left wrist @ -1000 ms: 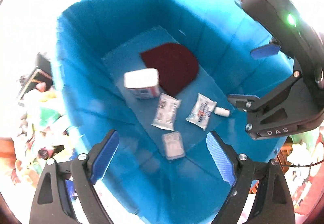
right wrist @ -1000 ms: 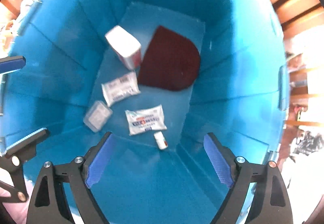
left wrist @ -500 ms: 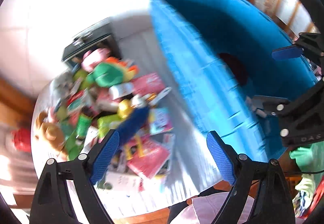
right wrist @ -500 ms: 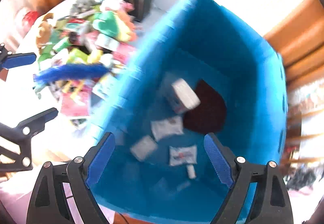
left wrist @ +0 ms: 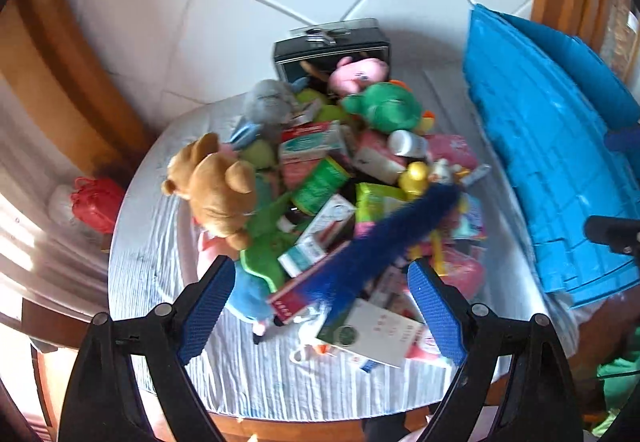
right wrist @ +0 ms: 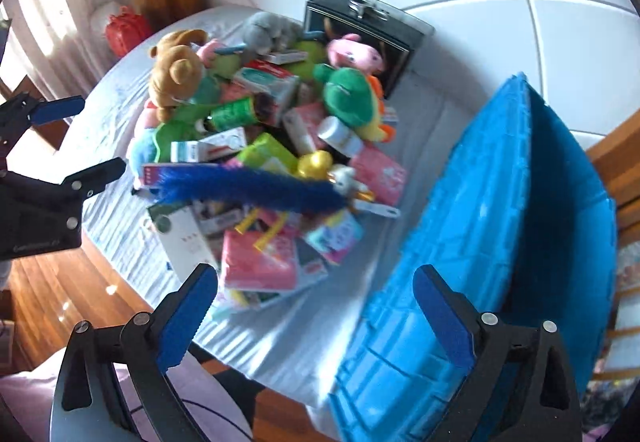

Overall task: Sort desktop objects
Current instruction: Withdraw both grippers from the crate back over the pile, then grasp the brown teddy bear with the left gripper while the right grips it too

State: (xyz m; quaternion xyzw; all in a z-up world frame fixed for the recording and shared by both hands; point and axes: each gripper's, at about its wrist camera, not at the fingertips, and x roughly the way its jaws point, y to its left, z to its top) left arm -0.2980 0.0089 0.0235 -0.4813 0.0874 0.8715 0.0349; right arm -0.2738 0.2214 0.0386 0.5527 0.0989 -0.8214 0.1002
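Both my grippers, the left [left wrist: 320,306] and the right [right wrist: 316,316], hung released and empty above the pile [left wrist: 340,202]; the right's jaws had just widened. The blue bin [right wrist: 500,242] stood beside it. I judged one loose, topmost item the best pick.

Both wrist views look steeply down, sharing the cluttered pile [left wrist: 340,194] beside the bin [right wrist: 520,242].

— What lies under the left gripper [left wrist: 320,302]?
— Its blue-padded jaws stand wide with nothing between them, above a round cloth-covered desk [left wrist: 160,282] heaped with plush toys and boxes; a fuzzy blue duster [left wrist: 380,246] lies across the heap.
— And rightward?
— A tall blue plastic bin [left wrist: 540,162].
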